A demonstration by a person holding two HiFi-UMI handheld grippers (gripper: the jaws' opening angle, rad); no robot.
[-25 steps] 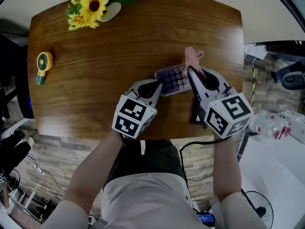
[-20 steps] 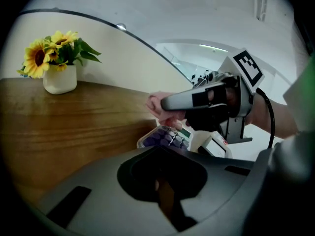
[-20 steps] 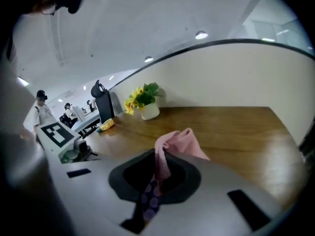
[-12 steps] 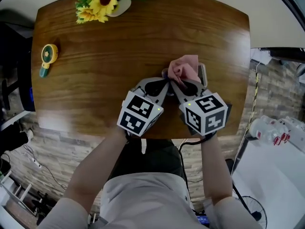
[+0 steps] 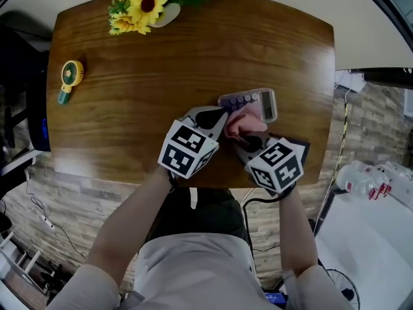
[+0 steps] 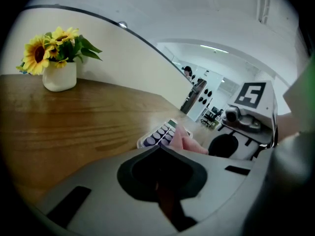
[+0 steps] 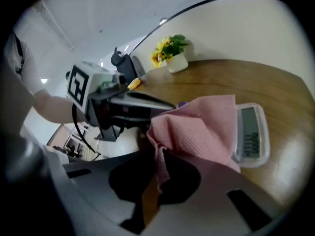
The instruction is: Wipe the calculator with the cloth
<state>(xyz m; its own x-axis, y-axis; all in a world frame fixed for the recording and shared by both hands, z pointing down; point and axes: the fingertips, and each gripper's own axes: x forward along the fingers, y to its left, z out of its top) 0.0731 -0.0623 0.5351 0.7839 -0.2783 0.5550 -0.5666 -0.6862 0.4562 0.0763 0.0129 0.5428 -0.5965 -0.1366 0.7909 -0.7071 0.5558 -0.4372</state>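
Observation:
A light purple calculator (image 5: pixel 250 101) lies on the wooden table (image 5: pixel 161 57), its display end to the right. A crumpled pink cloth (image 5: pixel 243 124) rests on its near edge, and my right gripper (image 5: pixel 250 136) is shut on that cloth. In the right gripper view the cloth (image 7: pixel 197 127) bunches between the jaws and covers the keys, leaving the calculator's (image 7: pixel 251 136) display showing. My left gripper (image 5: pixel 218 117) is shut, its tip at the calculator's left end. In the left gripper view the calculator's keys (image 6: pixel 160 134) and cloth (image 6: pixel 189 142) lie just past the jaw tip.
A white vase of sunflowers (image 5: pixel 145 5) stands at the table's far left edge. A small yellow and green hand fan (image 5: pixel 70 76) lies near the left edge. The table's near edge runs just under both grippers.
My right gripper has drawn the cloth back toward me across the calculator, uncovering its far side and display. The left gripper has stayed at the calculator's left end.

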